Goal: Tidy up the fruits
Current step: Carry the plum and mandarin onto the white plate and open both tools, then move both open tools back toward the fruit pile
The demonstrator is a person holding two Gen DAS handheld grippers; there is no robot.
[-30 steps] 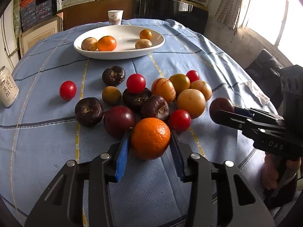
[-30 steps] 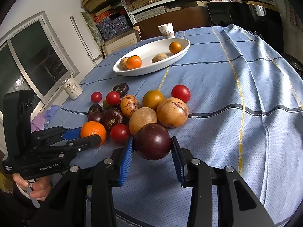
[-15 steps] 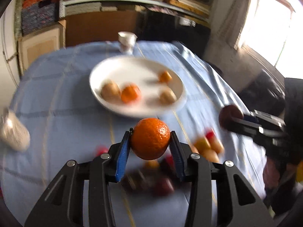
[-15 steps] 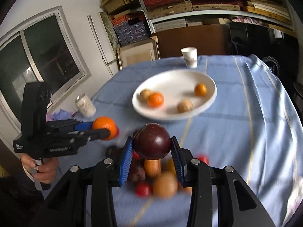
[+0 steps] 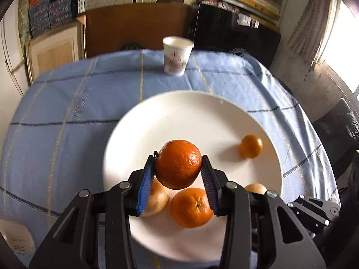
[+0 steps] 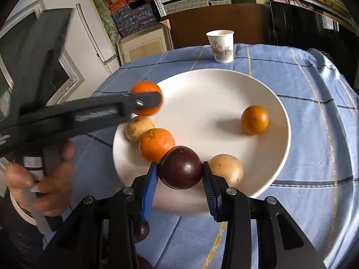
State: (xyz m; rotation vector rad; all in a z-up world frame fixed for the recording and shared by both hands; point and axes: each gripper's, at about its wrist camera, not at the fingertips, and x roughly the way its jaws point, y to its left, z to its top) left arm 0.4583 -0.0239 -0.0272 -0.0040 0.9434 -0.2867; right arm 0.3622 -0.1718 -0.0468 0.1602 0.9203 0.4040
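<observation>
Now my left gripper (image 5: pixel 178 170) pinches an orange (image 5: pixel 178 164) above the white plate (image 6: pixel 202 85), over a tangerine (image 6: pixel 157 144) and pale fruit (image 6: pixel 139 128) (crowding that near-left rim). Right gripper (image 6: pixel 180 174) clamps a dark plum (image 6: pixel 180 167) beside a tan fruit (image 6: pixel 227 170); small orange (image 6: pixel 254 119) and paper cup (image 6: pixel 220 46) sit farther off.

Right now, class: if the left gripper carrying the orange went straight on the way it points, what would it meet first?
Probably the bare middle of the white plate, since the left gripper angles down over it with the orange; depth is unclear.
</observation>
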